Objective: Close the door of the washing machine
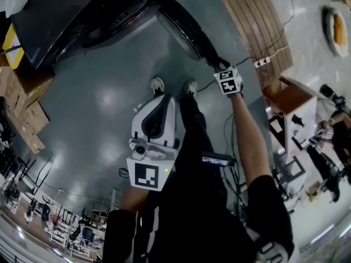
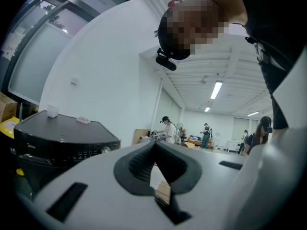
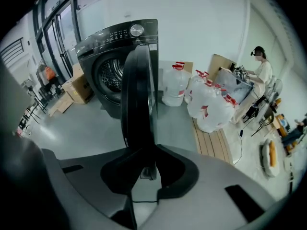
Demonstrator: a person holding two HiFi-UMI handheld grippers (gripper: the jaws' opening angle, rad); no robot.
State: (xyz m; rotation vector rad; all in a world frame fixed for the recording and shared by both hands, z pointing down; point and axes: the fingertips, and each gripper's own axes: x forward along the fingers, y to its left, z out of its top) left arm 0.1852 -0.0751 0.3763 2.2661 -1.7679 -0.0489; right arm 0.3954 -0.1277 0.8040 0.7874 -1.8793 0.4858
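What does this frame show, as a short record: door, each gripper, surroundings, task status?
door: the door of the washing machine is swung wide open, drum exposed
right gripper: reaching down, jaws closed on the door's free edge
left gripper: held near the person's body, jaws slightly apart, nothing between them
surroundings: white bags beside the machine
task status: door not yet closed
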